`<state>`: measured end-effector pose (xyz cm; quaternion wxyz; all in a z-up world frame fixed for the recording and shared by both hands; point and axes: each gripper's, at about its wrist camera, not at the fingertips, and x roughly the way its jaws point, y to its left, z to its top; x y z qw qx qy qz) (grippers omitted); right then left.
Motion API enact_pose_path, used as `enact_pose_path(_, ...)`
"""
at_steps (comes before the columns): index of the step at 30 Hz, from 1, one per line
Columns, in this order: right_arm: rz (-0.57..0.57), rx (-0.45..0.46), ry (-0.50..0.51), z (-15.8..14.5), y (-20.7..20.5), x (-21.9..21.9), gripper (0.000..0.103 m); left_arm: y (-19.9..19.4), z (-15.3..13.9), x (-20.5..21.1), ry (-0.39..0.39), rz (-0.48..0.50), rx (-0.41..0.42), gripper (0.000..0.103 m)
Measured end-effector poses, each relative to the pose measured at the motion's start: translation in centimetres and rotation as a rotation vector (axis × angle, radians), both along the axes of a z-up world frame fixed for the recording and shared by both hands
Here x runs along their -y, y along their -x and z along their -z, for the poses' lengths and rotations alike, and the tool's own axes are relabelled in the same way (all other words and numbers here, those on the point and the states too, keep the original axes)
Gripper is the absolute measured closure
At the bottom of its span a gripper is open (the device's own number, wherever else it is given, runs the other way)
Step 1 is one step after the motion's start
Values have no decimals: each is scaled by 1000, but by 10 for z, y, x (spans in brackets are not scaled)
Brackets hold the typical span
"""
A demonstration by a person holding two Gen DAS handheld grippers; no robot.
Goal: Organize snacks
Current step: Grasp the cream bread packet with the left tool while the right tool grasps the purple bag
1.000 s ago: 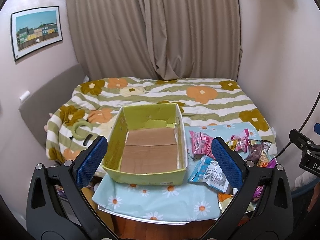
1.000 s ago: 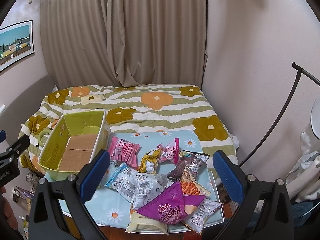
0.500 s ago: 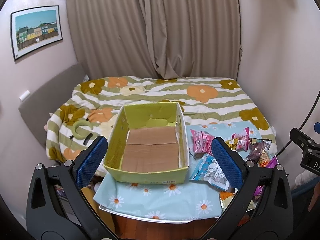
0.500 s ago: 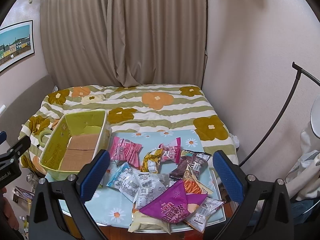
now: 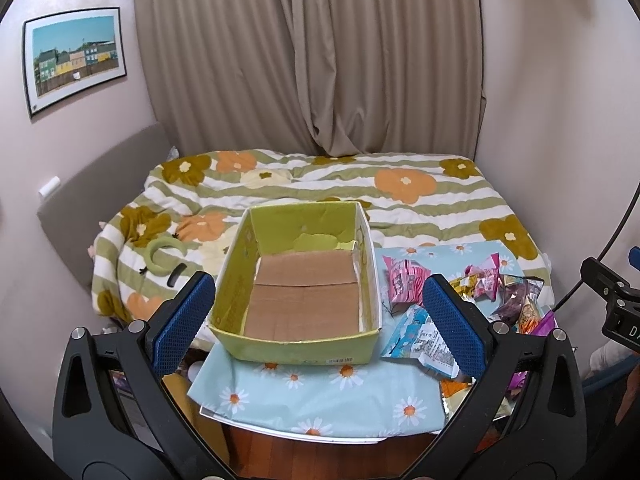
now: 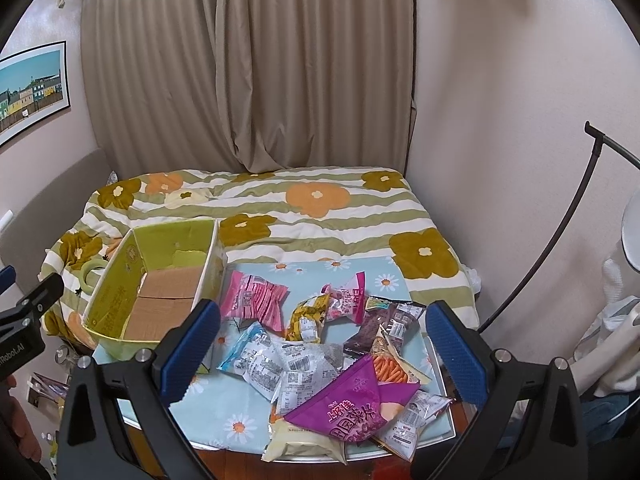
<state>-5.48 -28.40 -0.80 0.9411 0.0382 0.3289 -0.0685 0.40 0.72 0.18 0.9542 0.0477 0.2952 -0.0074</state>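
Both sets of fingers are spread wide and hold nothing; the left gripper (image 5: 318, 312) hovers facing the empty box (image 5: 304, 284), the right gripper (image 6: 320, 340) faces the heap of snacks (image 6: 320, 344) just beside it; box and heap share the bench (image 6: 224, 404) at the bed's (image 6: 280, 208) foot, box to the left, likely so packets can go straight across; a pink pack (image 6: 253, 298) lies nearest the box; sorting appears not yet begun
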Motion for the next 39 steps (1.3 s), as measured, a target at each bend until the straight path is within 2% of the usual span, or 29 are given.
enact_pose_path(19,3,-3,5,0,0,-2,1,2,1,1,3,3,1,0)
enact_pose_path(24,8,7,0,-2,2,0,1,1,3,0,10,34,-8,0)
enact_pose_path(31,47,4,1,1,15,18,1,-11,21,6,73,148,-111,0)
enact_pose_path(35,59,-38,-20,12,26,36,1,-17,49,25,95,246,-200,0)
enact_pose_path(39,33,-96,-32,39,35,55,1,-17,85,51,86,314,-282,1)
